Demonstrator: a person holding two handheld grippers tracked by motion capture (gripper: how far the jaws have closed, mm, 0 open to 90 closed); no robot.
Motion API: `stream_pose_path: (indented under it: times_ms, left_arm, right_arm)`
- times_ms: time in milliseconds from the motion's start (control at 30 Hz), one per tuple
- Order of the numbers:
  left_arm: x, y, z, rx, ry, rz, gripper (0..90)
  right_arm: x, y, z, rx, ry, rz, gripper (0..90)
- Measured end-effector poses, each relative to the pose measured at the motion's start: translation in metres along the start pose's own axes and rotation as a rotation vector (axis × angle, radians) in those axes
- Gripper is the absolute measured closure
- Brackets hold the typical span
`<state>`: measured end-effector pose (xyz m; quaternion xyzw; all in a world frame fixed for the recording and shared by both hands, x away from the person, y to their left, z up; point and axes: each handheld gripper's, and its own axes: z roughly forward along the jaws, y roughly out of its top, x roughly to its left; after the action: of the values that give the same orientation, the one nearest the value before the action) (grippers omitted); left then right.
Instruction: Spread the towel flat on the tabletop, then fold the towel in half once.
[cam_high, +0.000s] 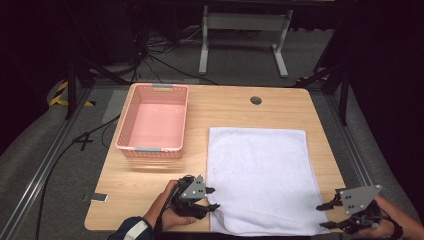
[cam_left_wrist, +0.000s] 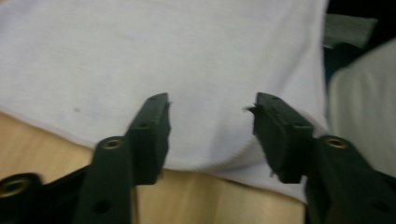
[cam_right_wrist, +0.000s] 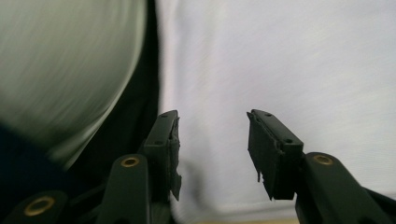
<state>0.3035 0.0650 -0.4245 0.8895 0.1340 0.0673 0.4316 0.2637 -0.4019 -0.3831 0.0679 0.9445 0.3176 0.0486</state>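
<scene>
A white towel (cam_high: 260, 175) lies spread flat on the right half of the wooden table (cam_high: 235, 105). My left gripper (cam_high: 216, 198) sits at the towel's near left corner, held by a hand in a dark sleeve. In the left gripper view its jaws (cam_left_wrist: 210, 105) stand open over the towel's hem (cam_left_wrist: 140, 56), with bare wood below. My right gripper (cam_high: 320, 216) hovers at the towel's near right corner. In the right gripper view it (cam_right_wrist: 212, 116) is open above the towel (cam_right_wrist: 280, 60), beside the towel's edge. Neither holds anything.
An empty pink plastic basket (cam_high: 150, 152) stands at the table's back left. A round cable hole (cam_high: 256, 100) is near the far edge. A small silvery object (cam_high: 95, 197) lies at the table's front left corner. Cables and a white stand's legs (cam_high: 280, 55) lie on the floor beyond.
</scene>
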Motion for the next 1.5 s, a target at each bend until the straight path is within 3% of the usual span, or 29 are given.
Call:
stream_pose_path:
  times_ms: [33, 67, 133, 167, 200, 233, 267, 300, 333, 367, 400, 467, 533, 567, 667, 867, 900, 1233, 1400, 1500]
  left_arm:
    - [0.004, 0.003, 0.0, -0.038, 0.006, -0.021, 39.5]
    - [0.008, 0.008, -0.001, -0.061, 0.008, -0.032, 39.8]
    - [0.016, 0.017, -0.004, -0.113, 0.03, -0.054, 38.5]
    - [0.02, 0.024, -0.003, -0.117, 0.04, -0.054, 38.2]
    - [0.024, 0.031, 0.0, -0.109, 0.069, -0.053, 37.1]
    - [0.029, 0.037, 0.005, -0.105, 0.096, -0.057, 37.1]
    - [0.042, 0.046, 0.018, -0.091, 0.142, -0.094, 35.1]
    - [0.051, 0.05, 0.026, -0.09, 0.16, -0.118, 33.5]
    - [0.051, 0.05, 0.026, -0.09, 0.16, -0.118, 33.4]
    - [0.063, 0.053, 0.04, -0.069, 0.195, -0.145, 33.4]
    - [0.069, 0.053, 0.049, -0.045, 0.212, -0.158, 34.6]
    - [0.076, 0.051, 0.063, 0.006, 0.196, -0.14, 35.6]
    - [0.083, 0.048, 0.076, 0.053, 0.198, -0.129, 37.3]
    - [0.087, 0.046, 0.08, 0.058, 0.197, -0.141, 40.1]
    - [0.095, 0.04, 0.09, 0.073, 0.189, -0.158, 42.7]
    - [0.095, 0.027, 0.097, 0.146, 0.158, -0.151, 42.6]
    - [0.095, 0.024, 0.097, 0.127, 0.155, -0.153, 42.2]
    - [0.092, 0.017, 0.097, 0.079, 0.143, -0.151, 42.4]
    - [0.083, 0.02, 0.094, 0.105, 0.087, -0.125, 42.3]
    - [0.083, 0.022, 0.092, 0.1, 0.062, -0.163, 37.4]
  right_arm:
    - [-0.004, 0.002, -0.004, -0.041, -0.031, 0.025, 50.1]
    - [-0.012, 0.004, -0.008, -0.107, -0.077, 0.087, 50.2]
    - [-0.027, 0.007, -0.01, -0.161, -0.146, 0.147, 49.5]
    - [-0.034, 0.009, -0.008, -0.162, -0.186, 0.176, 48.4]
    - [-0.052, 0.014, -0.003, -0.142, -0.253, 0.21, 48.7]
    - [-0.052, 0.014, -0.003, -0.142, -0.253, 0.21, 48.7]
    - [-0.074, 0.018, 0.005, -0.137, -0.312, 0.249, 48.2]
    - [-0.083, 0.019, 0.008, -0.141, -0.332, 0.258, 48.2]
    - [-0.083, 0.019, 0.008, -0.141, -0.332, 0.258, 48.2]
    - [-0.095, 0.02, 0.012, -0.145, -0.351, 0.279, 48.1]
    - [-0.114, 0.018, 0.019, -0.163, -0.376, 0.331, 49.5]
    - [-0.132, 0.015, 0.029, -0.188, -0.368, 0.381, 52.0]
    - [-0.144, 0.011, 0.044, -0.149, -0.386, 0.388, 55.1]
    - [-0.148, 0.009, 0.051, -0.138, -0.363, 0.389, 57.6]
    - [-0.152, 0.003, 0.069, -0.085, -0.347, 0.386, 57.3]
    - [-0.15, -0.008, 0.077, -0.037, -0.315, 0.398, 54.9]
    - [-0.148, -0.01, 0.08, -0.014, -0.316, 0.403, 54.1]
    - [-0.135, -0.022, 0.077, -0.062, -0.332, 0.427, 54.6]
    - [-0.12, -0.026, 0.07, -0.044, -0.308, 0.438, 54.5]
    - [-0.113, -0.028, 0.065, -0.023, -0.285, 0.432, 52.5]
